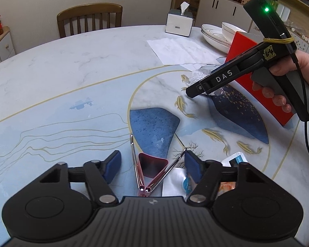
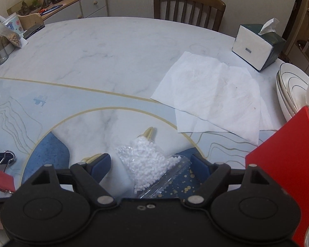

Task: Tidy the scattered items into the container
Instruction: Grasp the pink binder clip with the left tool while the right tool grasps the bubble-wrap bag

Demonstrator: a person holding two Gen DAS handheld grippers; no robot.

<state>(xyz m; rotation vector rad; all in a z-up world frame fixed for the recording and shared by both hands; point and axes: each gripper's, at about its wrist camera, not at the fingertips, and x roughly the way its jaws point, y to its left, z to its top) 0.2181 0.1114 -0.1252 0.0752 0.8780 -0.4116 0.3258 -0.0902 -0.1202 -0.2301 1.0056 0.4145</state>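
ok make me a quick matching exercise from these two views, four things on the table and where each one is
Things:
1. binder clip
2. bag of white pellets
3. tissue box
4. stacked plates

Places:
A. far side of the table, near the chair
B. between the right gripper's fingers
C. right edge, behind the red box
D. between the left gripper's fingers

Pairs: 1-D, 2-B, 3-A, 4-C

Marble table (image 2: 92, 51); on it tissue sheets (image 2: 212, 94); tissue box (image 2: 255, 47); plates (image 2: 288, 90); pellet bag (image 2: 146, 160)
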